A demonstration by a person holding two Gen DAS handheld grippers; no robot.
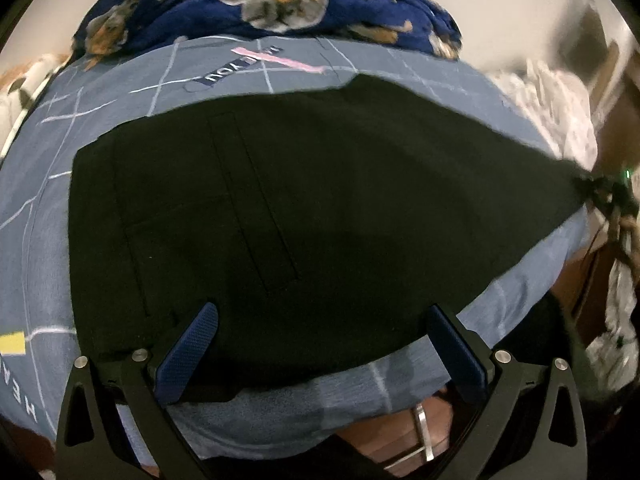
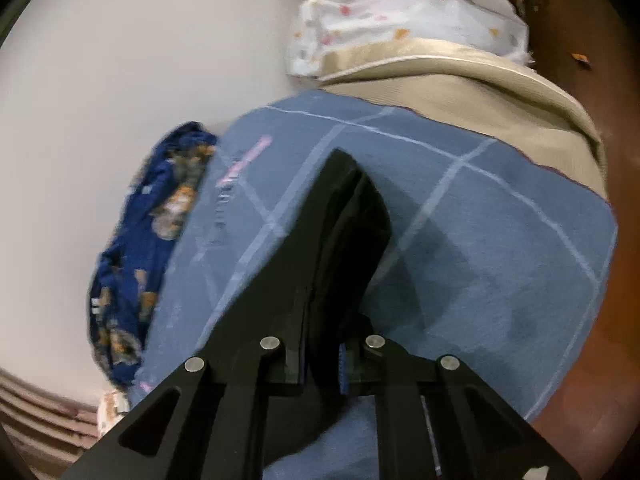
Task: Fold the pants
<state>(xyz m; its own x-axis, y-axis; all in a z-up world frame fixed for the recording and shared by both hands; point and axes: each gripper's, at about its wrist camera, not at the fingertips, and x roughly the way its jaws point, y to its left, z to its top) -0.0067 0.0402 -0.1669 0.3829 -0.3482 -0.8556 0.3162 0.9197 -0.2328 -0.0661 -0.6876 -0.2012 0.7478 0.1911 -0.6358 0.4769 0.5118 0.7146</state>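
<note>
bare blue sheet (image 2: 500, 248) right of black pants (image 1: 320, 200), dark blue blanket (image 1: 256, 4) heaped behind

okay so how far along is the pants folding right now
Done: the black pants lie spread on the blue sheet. In hand: the right gripper is shut on one end of them, while the left gripper hovers open. Left: no finished fold shows yet.

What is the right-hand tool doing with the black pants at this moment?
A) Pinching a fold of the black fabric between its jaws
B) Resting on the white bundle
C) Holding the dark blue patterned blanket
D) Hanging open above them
A: in the right wrist view the right gripper has its jaws closed on a raised fold of the black pants, lifted off the blue checked bedsheet.
</note>
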